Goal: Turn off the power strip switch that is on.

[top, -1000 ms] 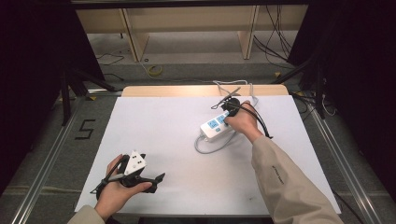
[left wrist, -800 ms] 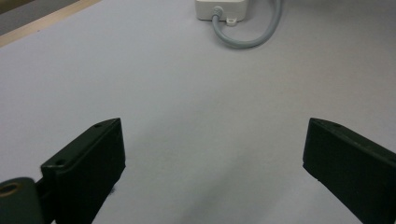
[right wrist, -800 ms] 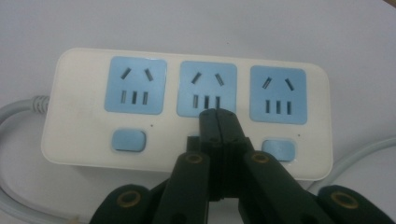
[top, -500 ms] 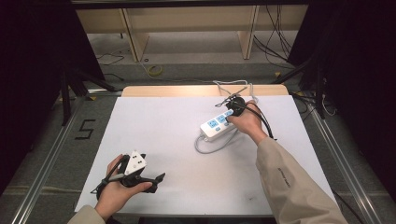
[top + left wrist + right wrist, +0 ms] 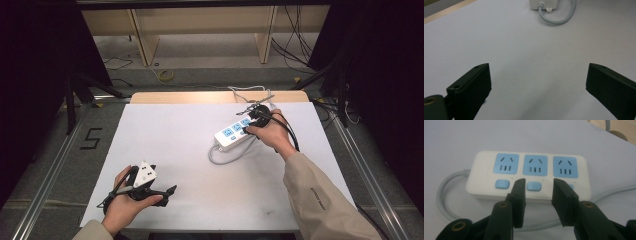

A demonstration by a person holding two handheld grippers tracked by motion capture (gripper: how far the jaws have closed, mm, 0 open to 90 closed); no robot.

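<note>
Right gripper had just been opening, jaws empty over the strip's middle switch, seen up close; from above, my left gripper lay spread on the white table, shelving behind.

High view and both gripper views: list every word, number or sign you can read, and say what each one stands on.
"5": black mark on the floor left of the table.
Small print on the sleeve: too blurred to read.
Power strip: no readable lettering.
</note>
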